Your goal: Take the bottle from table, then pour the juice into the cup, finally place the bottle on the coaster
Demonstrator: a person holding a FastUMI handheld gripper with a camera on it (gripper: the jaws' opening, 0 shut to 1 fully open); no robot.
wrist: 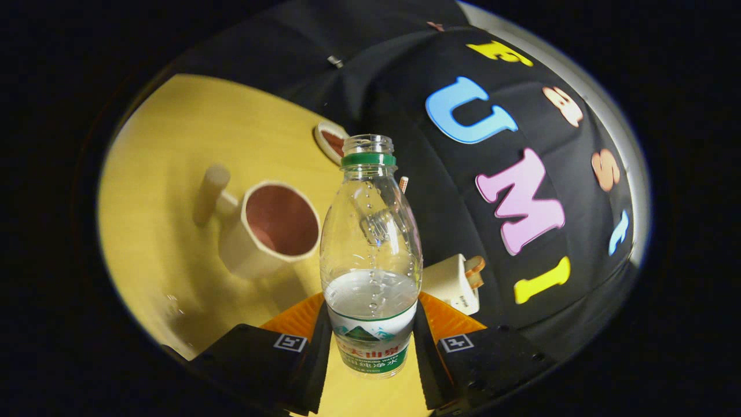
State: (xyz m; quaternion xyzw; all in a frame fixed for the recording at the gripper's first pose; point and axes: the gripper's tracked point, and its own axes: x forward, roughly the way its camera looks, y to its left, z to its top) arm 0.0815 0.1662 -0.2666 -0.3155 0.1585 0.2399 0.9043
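Observation:
A clear plastic bottle (370, 255) with a green neck ring and no cap stands between my fingers, partly filled with clear liquid. My gripper (370, 341) is shut on the bottle at its labelled lower part, one finger pressing on each side. The scene is tilted, so the bottle is held lifted and leaning relative to the yellow table (173, 150). A cream cup (272, 229) with a reddish inside and a stick handle stands just left of the bottle, beyond my left finger. A round coaster (330, 142) with a pale rim lies farther off, behind the bottle's neck.
A cream box-like object (454, 284) with an orange part lies right of the bottle near the table's edge. The black cloth wall rises beyond the table on the right.

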